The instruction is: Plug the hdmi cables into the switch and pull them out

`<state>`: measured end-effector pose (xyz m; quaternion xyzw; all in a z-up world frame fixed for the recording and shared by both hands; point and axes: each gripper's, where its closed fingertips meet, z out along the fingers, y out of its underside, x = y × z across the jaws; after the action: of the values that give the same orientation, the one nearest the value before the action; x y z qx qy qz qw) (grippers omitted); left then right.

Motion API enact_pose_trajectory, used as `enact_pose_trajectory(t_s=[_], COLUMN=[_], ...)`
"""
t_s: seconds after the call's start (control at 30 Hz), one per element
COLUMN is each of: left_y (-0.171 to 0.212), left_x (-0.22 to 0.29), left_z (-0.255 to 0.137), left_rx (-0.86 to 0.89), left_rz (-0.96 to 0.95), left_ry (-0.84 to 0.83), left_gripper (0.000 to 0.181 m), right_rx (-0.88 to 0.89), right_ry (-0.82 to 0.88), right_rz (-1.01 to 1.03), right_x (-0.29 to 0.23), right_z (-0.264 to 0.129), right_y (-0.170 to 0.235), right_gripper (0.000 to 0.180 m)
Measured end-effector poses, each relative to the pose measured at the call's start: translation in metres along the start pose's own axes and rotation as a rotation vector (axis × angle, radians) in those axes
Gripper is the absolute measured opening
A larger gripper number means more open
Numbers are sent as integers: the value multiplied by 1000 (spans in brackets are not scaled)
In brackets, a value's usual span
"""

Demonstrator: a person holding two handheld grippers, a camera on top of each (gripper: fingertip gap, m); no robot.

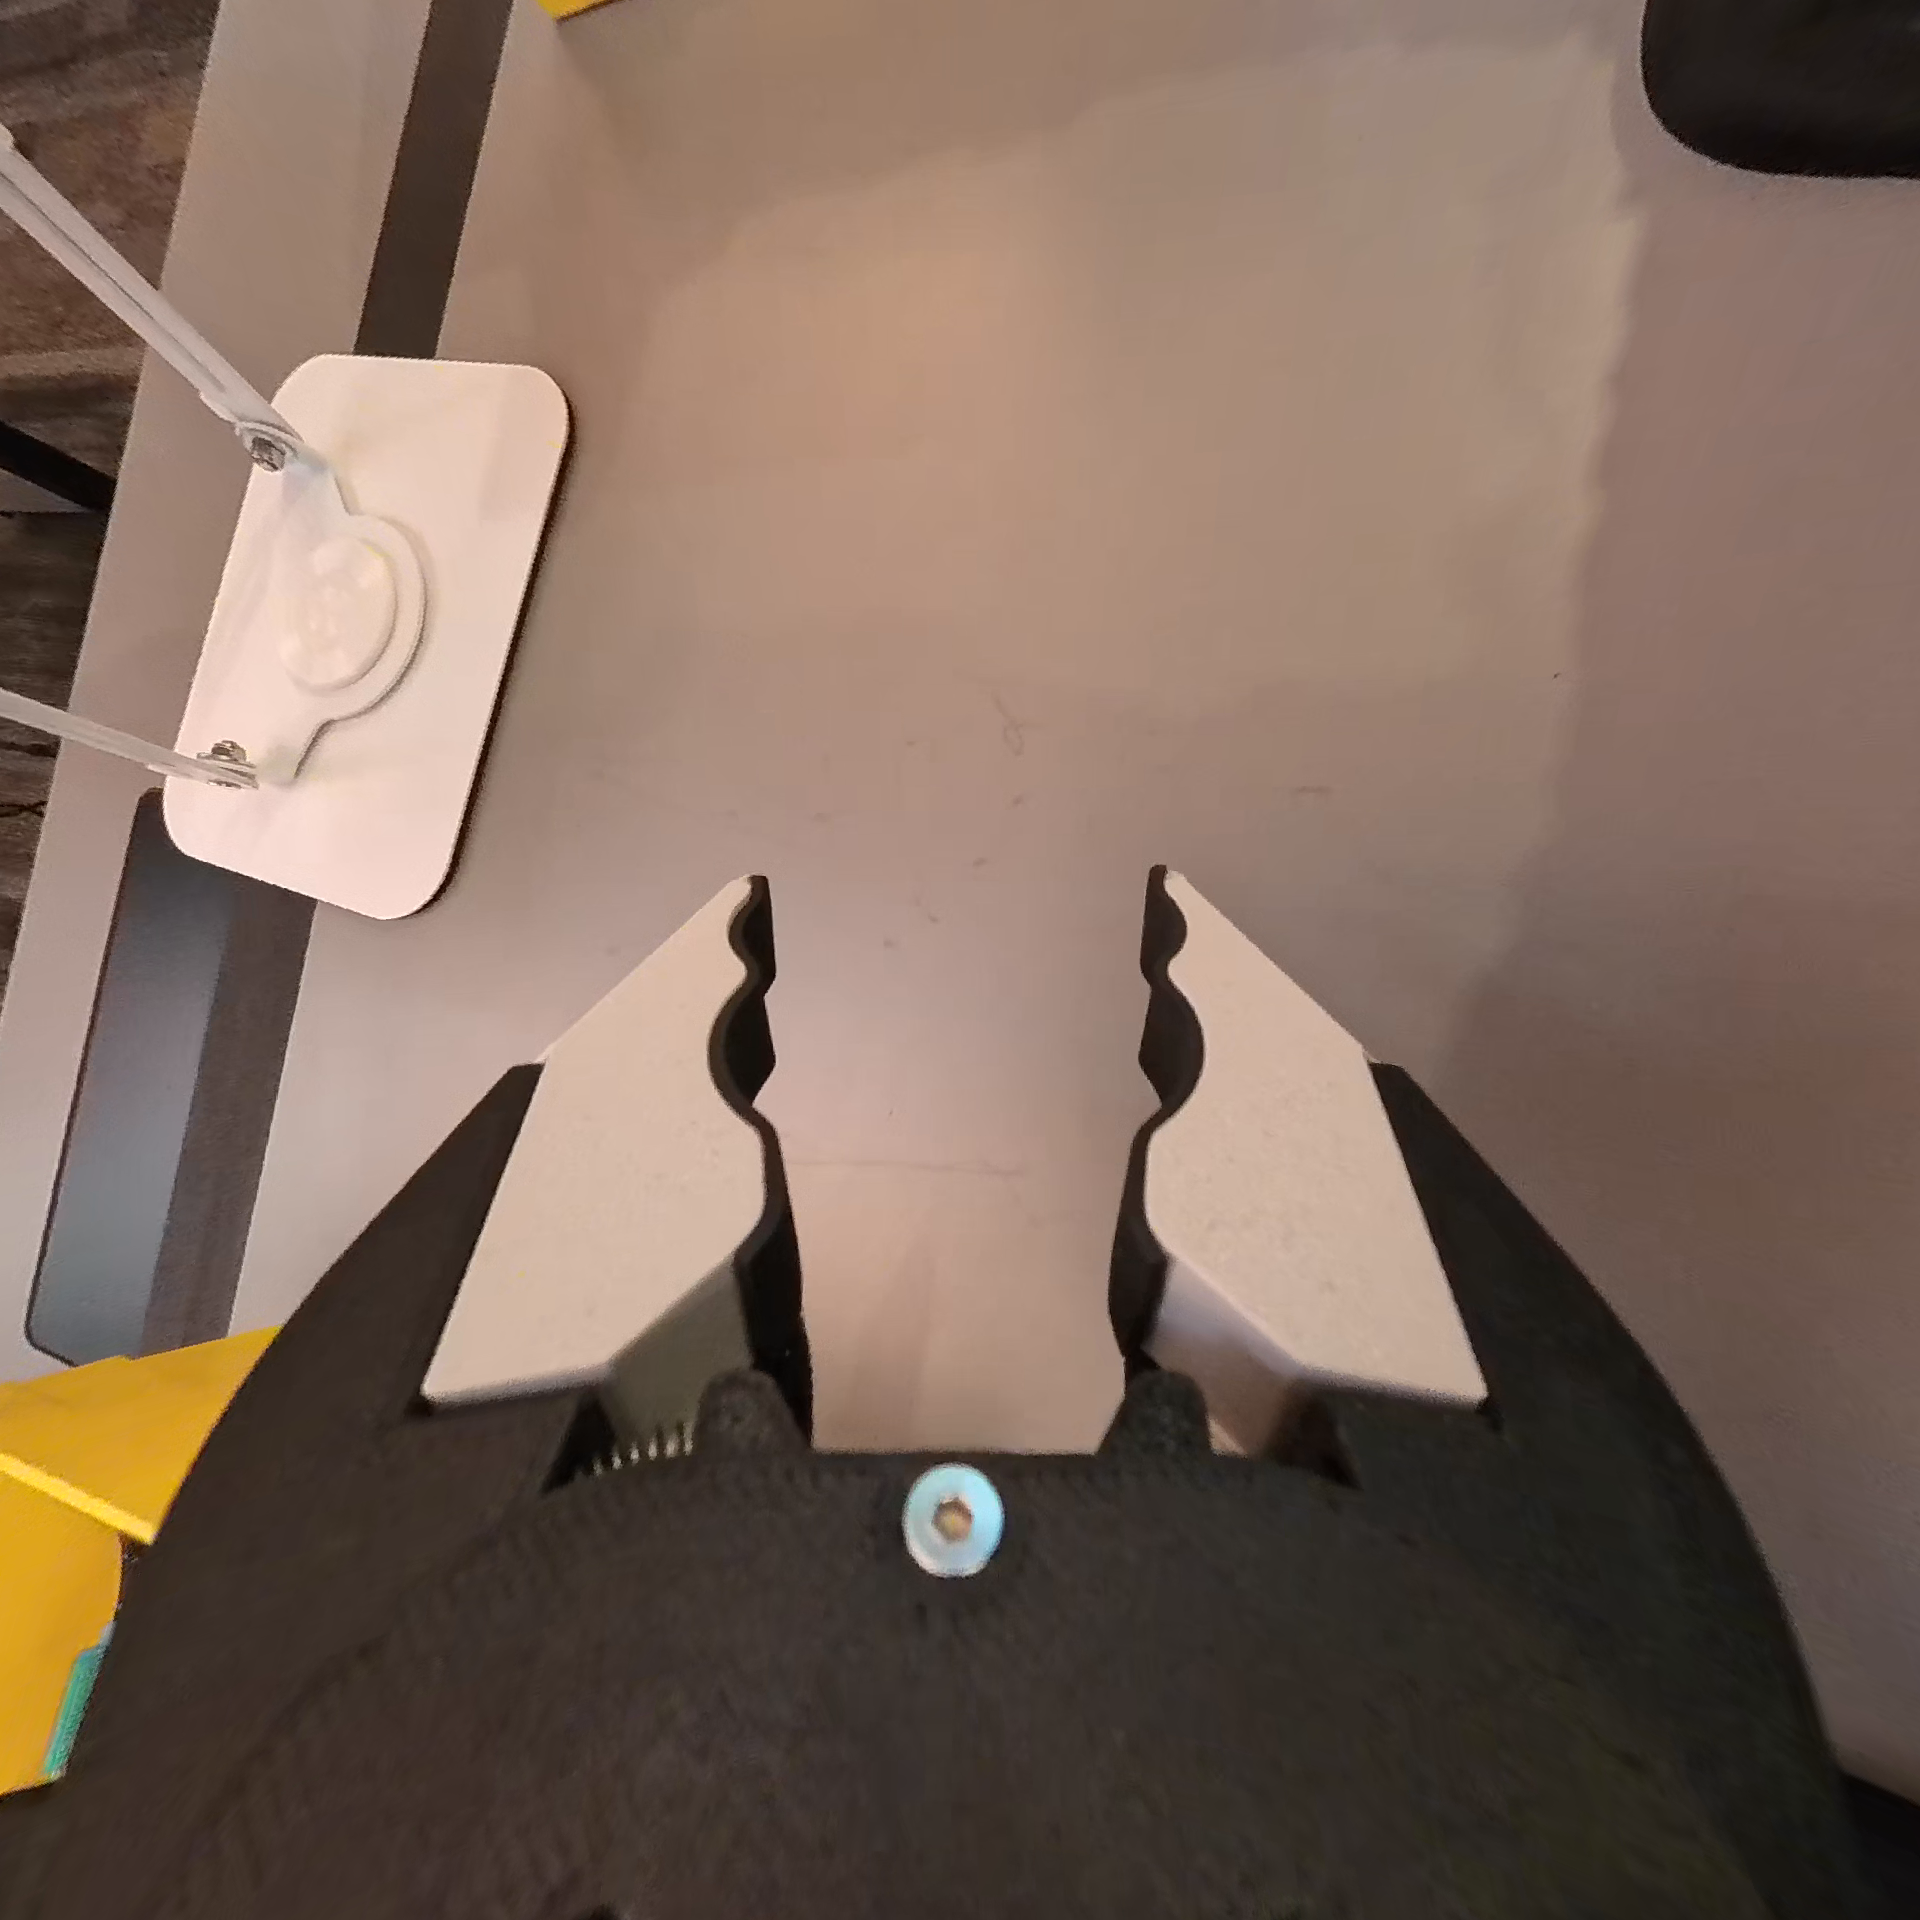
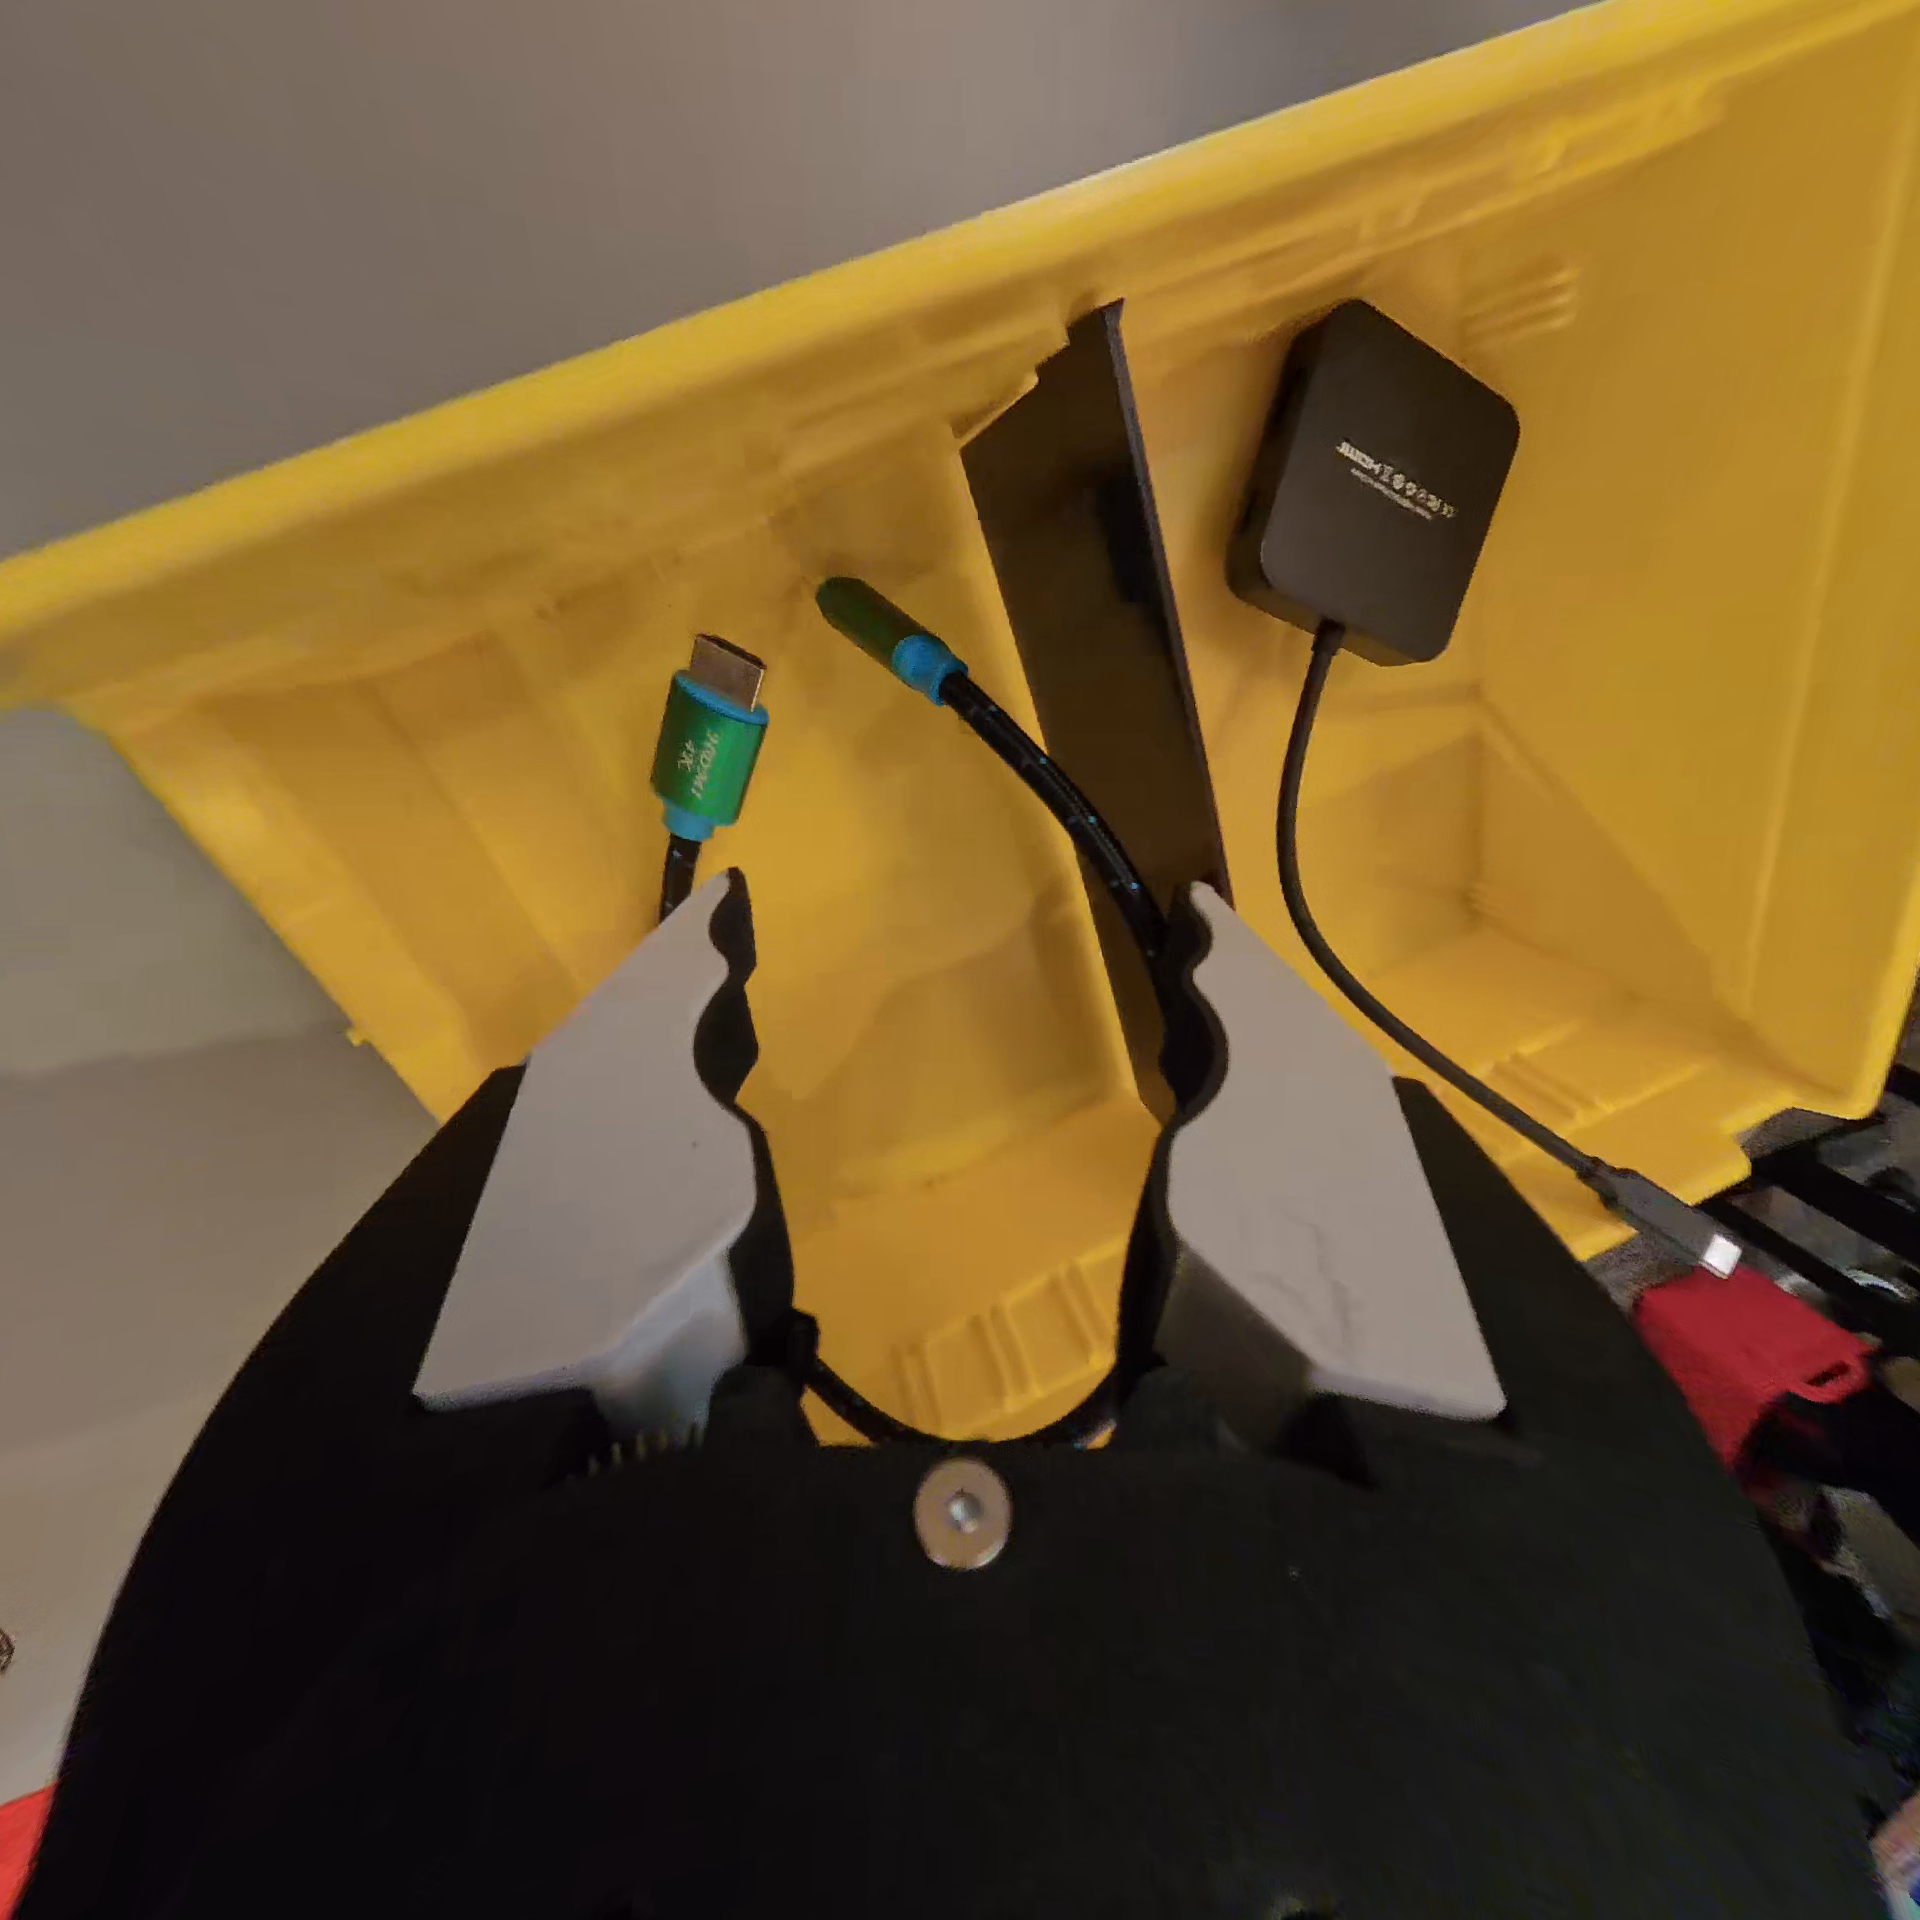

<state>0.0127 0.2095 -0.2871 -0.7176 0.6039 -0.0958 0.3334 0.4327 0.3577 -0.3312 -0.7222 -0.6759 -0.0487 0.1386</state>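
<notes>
Inside yellow bin (image 2: pixel 1662 343): green HDMI plug (image 2: pixel 710 750) at eleven o'clock from spread, empty right gripper (image 2: pixel 961 899), long axis toward twelve; switch (image 2: pixel 1371 483) at one o'clock. Left gripper (image 1: pixel 956 894) spread over bare table (image 1: pixel 1039 468), likely farther.

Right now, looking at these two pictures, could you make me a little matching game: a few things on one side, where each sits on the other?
Things:
1. black switch box
2. green plug
3. white plate
4. left hand-held gripper

Places:
A. over bare table, open, holding nothing
B. left compartment of the yellow bin
C. right compartment of the bin
D. at the table's edge

Pairs: 1-C, 2-B, 3-D, 4-A
</notes>
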Motion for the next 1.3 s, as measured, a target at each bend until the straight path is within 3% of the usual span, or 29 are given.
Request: enact_pose_trajectory(t_s=[0.33, 0.47, 0.6, 0.77, 0.9, 1.3], left_y=[2, 2, 2, 0, -2, 30], left_x=[0, -1, -2, -4, -4, -8], left_z=[1, -1, -2, -6, -10, -43], left_rx=[-1, -2, -3, 2, 9, -18], left_rz=[1, 1, 4, 6, 8, -36], left_ry=[8, 2, -3, -12, -21, -118], left_gripper=[69, 69, 69, 69, 69, 62], right_rx=[114, 78, -9, 55, 257, 262], right_ry=[69, 160, 339, 291, 190, 367], right_rz=[131, 217, 473, 753, 879, 1114], right_x=[15, 24, 42, 17, 5, -32], right_z=[-37, -52, -66, -45, -39, -46], right_y=[8, 36, 99, 147, 134, 116], right_gripper=[83, 77, 67, 56, 8, 5])
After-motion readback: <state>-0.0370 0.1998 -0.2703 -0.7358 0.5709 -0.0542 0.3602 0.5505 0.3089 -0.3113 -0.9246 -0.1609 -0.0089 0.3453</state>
